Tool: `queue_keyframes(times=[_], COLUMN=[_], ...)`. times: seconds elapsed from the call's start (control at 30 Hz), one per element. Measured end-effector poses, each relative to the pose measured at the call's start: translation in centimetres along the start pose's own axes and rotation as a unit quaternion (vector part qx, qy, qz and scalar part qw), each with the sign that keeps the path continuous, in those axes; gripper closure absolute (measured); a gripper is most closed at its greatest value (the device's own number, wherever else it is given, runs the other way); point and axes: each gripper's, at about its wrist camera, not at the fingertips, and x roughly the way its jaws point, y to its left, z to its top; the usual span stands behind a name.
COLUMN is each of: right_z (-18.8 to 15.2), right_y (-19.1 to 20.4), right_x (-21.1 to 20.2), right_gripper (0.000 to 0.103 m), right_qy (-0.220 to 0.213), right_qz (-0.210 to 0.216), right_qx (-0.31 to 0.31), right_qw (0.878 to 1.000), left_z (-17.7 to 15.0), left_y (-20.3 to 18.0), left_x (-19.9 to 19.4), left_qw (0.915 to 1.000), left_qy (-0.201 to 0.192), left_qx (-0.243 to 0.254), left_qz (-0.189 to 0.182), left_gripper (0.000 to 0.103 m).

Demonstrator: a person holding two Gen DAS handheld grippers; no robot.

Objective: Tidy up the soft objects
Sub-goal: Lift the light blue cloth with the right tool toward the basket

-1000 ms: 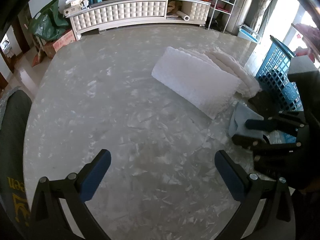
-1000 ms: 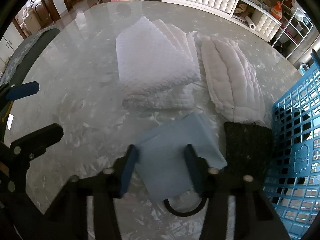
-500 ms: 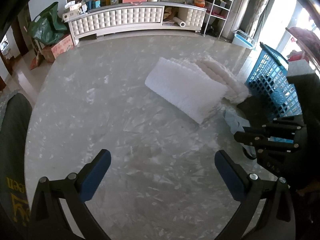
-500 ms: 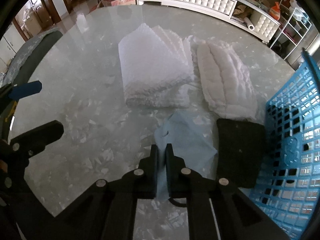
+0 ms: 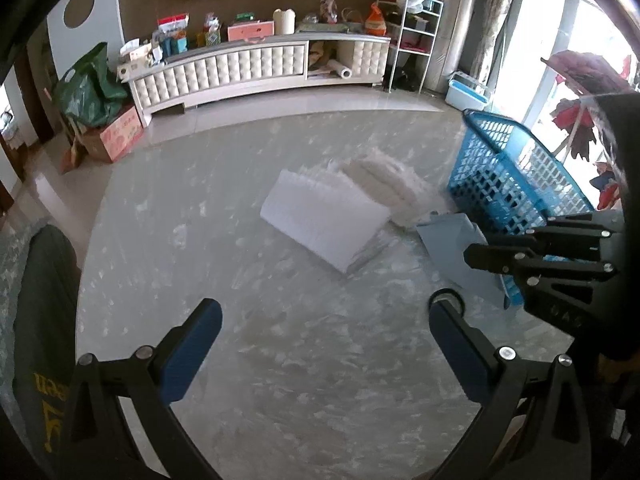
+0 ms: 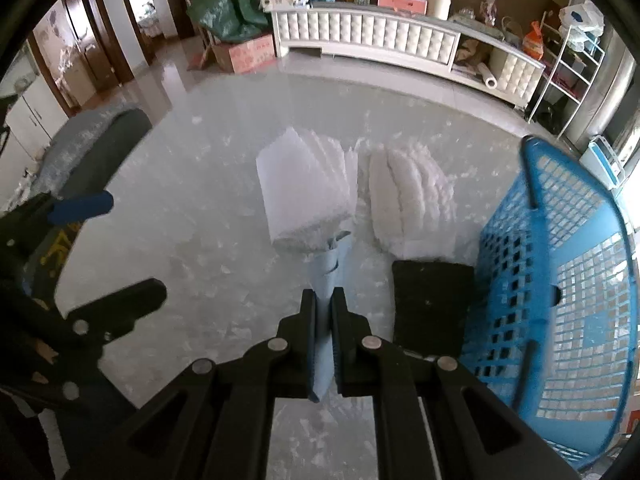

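My right gripper (image 6: 323, 300) is shut on a light blue cloth (image 6: 330, 268) and holds it lifted above the marble table; the cloth (image 5: 456, 250) hangs from it in the left wrist view too. A folded white towel (image 6: 306, 184) and a fluffy white cloth (image 6: 412, 196) lie side by side further back. A black cloth (image 6: 430, 304) lies flat beside the blue basket (image 6: 560, 264). My left gripper (image 5: 324, 334) is open and empty, above bare table to the left of the right gripper.
The round marble table (image 5: 200, 216) ends at a curved far edge. A dark chair back (image 5: 44, 280) stands at the left. A white cabinet (image 5: 256, 72) with clutter and a wire shelf (image 5: 412, 40) stand across the room.
My right gripper closed on the light blue cloth and lifted it off the table. Both grippers have risen and tilted up, so more of the room shows.
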Motion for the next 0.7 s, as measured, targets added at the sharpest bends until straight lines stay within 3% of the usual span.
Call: queue_keyframes(times=[0.37, 0.7], right_z=[-0.7, -1.8], right_y=[-3.9, -9.5], right_x=[-6.3, -9.8], right_gripper=[0.096, 0.096], right_qy=[-0.062, -0.100], right_qz=[0.011, -0.015], right_qx=[0.034, 0.078], right_qw=[0.997, 0.992], left_z=[0.8, 0.9], left_y=[-4.2, -8.3], left_x=[-1.8, -0.3], left_qw=[0.9993, 0.9976], left_qy=[-0.004, 0.013], left_qx=[0.033, 0.058], left_qz=[-0.014, -0.036], left_gripper=[0.000, 0.000])
